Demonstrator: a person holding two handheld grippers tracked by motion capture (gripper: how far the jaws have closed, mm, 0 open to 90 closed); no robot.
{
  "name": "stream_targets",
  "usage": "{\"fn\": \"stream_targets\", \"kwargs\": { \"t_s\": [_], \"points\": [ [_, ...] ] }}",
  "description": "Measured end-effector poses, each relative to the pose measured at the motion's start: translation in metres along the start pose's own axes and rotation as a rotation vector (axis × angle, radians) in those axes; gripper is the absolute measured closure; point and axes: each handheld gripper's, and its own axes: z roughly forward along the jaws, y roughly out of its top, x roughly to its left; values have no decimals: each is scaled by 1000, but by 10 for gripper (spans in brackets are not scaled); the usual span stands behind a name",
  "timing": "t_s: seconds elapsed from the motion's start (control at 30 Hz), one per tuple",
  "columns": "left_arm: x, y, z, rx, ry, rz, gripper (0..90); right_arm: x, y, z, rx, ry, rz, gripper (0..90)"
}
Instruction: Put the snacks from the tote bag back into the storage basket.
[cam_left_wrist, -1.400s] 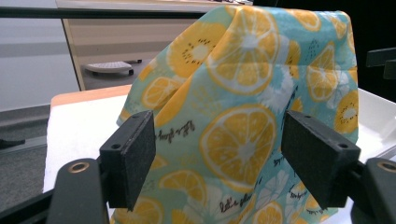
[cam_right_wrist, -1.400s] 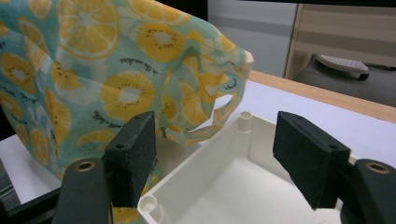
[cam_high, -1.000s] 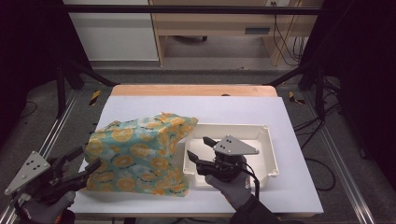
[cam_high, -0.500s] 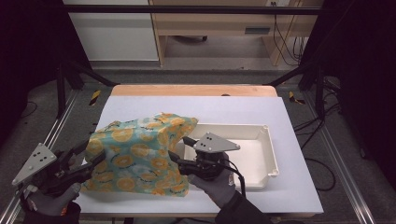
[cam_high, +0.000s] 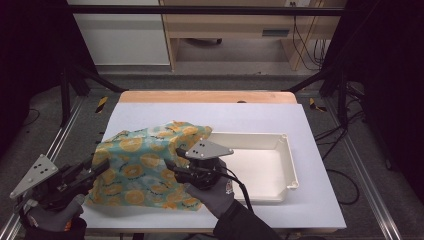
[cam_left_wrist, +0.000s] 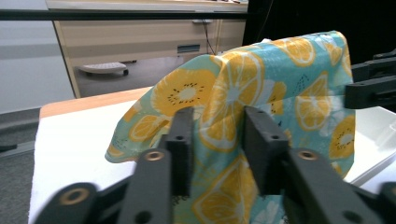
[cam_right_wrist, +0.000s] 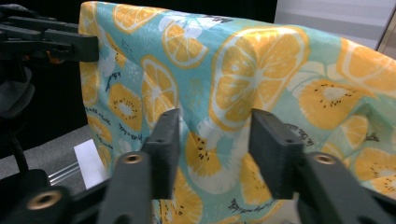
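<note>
A teal cloth bag (cam_high: 142, 160) printed with orange slices stands puffed up on the white table, its right edge over the rim of a white tray (cam_high: 287, 150). My left gripper (cam_high: 102, 167) is at the bag's left end. In the left gripper view its jaws (cam_left_wrist: 217, 140) have just been closing and pinch a ridge of the bag (cam_left_wrist: 229, 107). My right gripper (cam_high: 175, 162) reaches into the bag's right side. Its jaws (cam_right_wrist: 215, 144) have also been closing, and the fabric (cam_right_wrist: 252, 70) bulges between the pads.
The white tray has nothing in it and lies at the right of the white mat (cam_high: 250, 117). A wooden table edge (cam_high: 207, 96) runs along the back. Metal rails flank the table. The right gripper's cable trails toward the sleeve.
My right gripper has moved left from over the tray onto the bag's right side. Both pairs of jaws have narrowed onto the fabric. The left hand has stayed where it was.
</note>
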Motion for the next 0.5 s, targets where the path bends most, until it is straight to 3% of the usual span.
{"fn": "stream_targets", "kwargs": {
  "t_s": [0.2,0.5],
  "points": [
    [1,0,-3,3,1,-13,803,-3,1,-4,11,-26,3,798],
    [0,0,-6,4,-8,-14,855,-3,3,-7,7,-14,2,891]
  ]
}}
